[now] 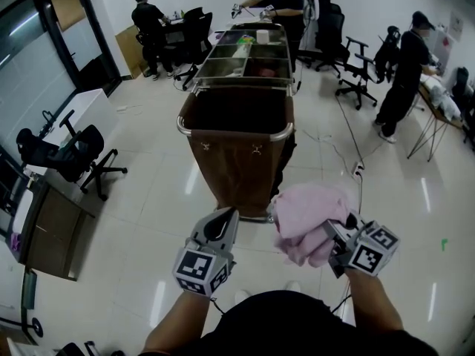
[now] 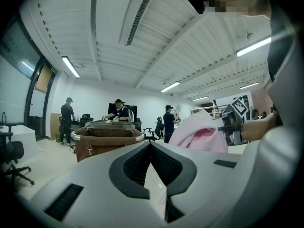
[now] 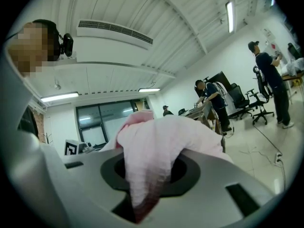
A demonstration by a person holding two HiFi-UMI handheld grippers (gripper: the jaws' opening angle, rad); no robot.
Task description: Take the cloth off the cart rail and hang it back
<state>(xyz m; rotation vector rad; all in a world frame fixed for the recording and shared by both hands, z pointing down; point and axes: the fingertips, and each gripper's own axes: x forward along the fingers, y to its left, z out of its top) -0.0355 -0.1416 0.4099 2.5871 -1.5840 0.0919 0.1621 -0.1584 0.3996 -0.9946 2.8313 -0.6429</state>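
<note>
A crumpled pink cloth [image 1: 303, 215] hangs bunched from my right gripper [image 1: 335, 233], whose jaws are shut on it, at the lower right of the head view. In the right gripper view the cloth [image 3: 156, 146] fills the gap between the jaws and drapes over them. The cart [image 1: 239, 162] stands just ahead, a brown bag with a chrome rail [image 1: 234, 134] round its top; the near rail is bare. My left gripper [image 1: 222, 217] points at the cart's lower front, shut and empty. In the left gripper view its jaws [image 2: 150, 144] meet at the tip, the cart rail [image 2: 107, 136] lies ahead and the cloth [image 2: 199, 132] is at right.
Compartment trays [image 1: 245, 50] sit on the cart's far end, where a person [image 1: 282, 2] works. Other people stand at back left [image 1: 148, 24] and right [image 1: 404, 73]. Office chairs [image 1: 70, 154] [image 1: 356, 69], a desk at left and a floor cable with power strip [image 1: 357, 170] surround the cart.
</note>
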